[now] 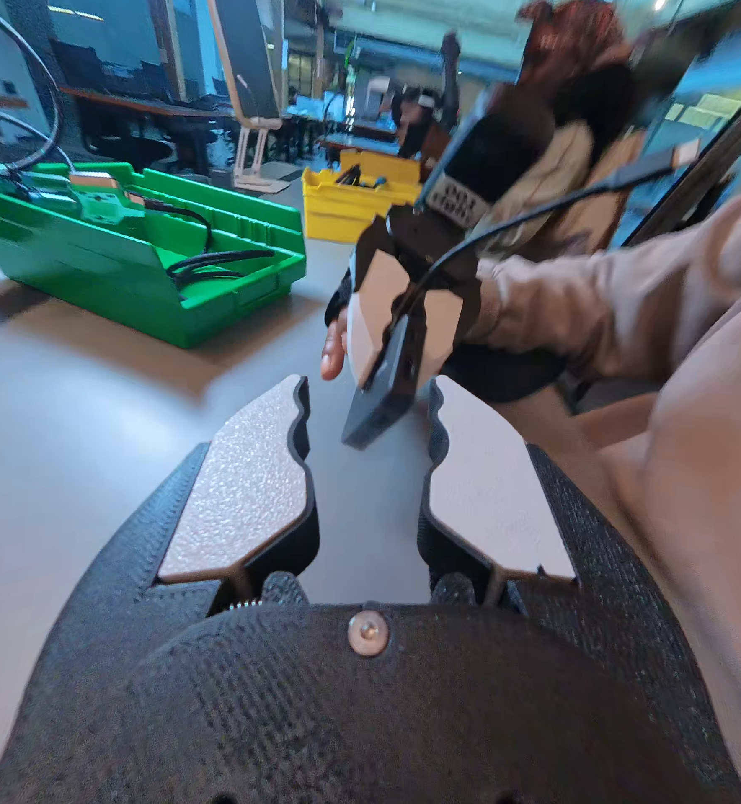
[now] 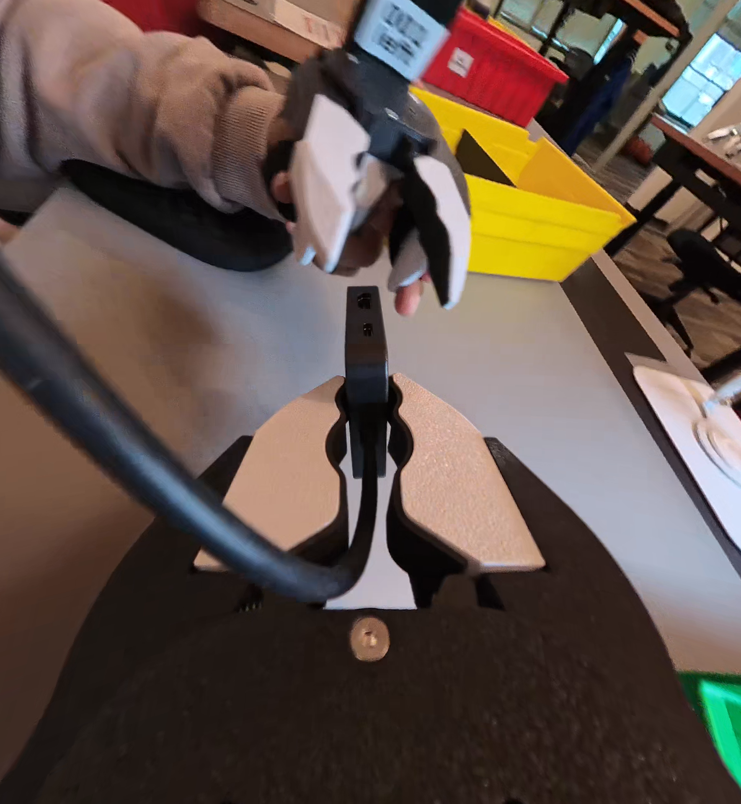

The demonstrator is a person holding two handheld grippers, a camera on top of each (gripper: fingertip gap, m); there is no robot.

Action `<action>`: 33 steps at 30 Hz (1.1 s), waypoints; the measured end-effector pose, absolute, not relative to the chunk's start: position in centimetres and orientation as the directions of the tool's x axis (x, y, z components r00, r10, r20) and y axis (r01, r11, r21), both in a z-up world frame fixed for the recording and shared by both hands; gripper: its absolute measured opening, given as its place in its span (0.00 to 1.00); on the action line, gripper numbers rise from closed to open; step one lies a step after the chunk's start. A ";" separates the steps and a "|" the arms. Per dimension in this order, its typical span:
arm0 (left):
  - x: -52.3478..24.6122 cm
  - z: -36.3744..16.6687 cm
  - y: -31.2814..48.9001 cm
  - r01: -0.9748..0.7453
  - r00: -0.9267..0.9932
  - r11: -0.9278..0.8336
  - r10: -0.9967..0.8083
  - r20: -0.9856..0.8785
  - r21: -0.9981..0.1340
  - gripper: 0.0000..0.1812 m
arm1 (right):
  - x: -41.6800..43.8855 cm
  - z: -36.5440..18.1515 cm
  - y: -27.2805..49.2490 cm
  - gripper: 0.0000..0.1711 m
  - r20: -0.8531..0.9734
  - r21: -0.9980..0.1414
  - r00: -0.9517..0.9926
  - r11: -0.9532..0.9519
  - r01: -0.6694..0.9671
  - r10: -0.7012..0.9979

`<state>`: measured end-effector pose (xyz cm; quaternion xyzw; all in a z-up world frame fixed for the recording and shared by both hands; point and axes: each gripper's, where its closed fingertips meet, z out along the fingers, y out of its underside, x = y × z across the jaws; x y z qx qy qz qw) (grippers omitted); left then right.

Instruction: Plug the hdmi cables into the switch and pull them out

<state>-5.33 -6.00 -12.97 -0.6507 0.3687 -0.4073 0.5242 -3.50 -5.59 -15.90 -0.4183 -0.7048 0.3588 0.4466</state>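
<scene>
Grey tabletop (image 1: 98,435) under us in a busy workshop. Nearest, our left gripper (image 1: 368,417) hangs spread and empty. At twelve o'clock our right gripper (image 2: 366,404) is clenched on the small black box-shaped switch (image 2: 365,343), held off the table, its black cable (image 2: 98,435) looping away. Farther, at ten o'clock, the green plastic bin (image 1: 238,278) holds more black cables (image 1: 212,265). Risk, we reckon: the trailing cable's drag could twist the switch in the grip during plugging.

Even, bright indoor daylight, coolest from the window (image 2: 703,78) at 1 o'clock in the right wrist view. Soft shadows lie on the grey tabletop (image 1: 77,435). Backgrounds smear with motion blur; wide-angle bending warps the edges; near black textured gripper bodies stay sharp.
</scene>
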 end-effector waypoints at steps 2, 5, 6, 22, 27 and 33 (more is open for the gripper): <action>-5.0 -14.3 -5.9 -0.210 0.443 -0.060 -0.896 -0.040 -0.976 0.26 | -3.5 -16.4 -4.5 0.08 0.316 -0.871 -0.211 0.371 0.321 0.925; -4.3 -16.2 -5.3 -0.422 0.476 0.079 -0.829 -0.295 -0.903 0.21 | -3.5 -17.7 -3.7 0.08 0.308 -0.832 -0.175 0.354 0.428 0.935; -4.5 -16.8 -4.8 -0.488 0.489 0.100 -0.792 -0.366 -0.867 0.15 | -3.5 -18.0 -3.9 0.08 0.301 -0.817 -0.185 0.354 0.455 0.935; -2.7 -12.9 -8.0 -0.162 0.389 0.123 -0.904 -0.178 -0.979 0.08 | -2.9 -11.3 -8.0 0.13 0.176 -0.976 -0.293 0.206 0.074 0.940; -2.6 -13.0 -8.4 -0.166 0.371 0.170 -0.902 -0.221 -0.971 0.08 | -3.3 -12.5 -8.4 0.12 0.246 -0.949 -0.290 0.291 0.123 0.925; -2.9 -14.5 -7.4 -0.267 0.405 0.155 -0.877 -0.257 -0.951 0.09 | -3.5 -13.8 -7.6 0.08 0.425 -0.854 -0.233 0.473 0.219 0.875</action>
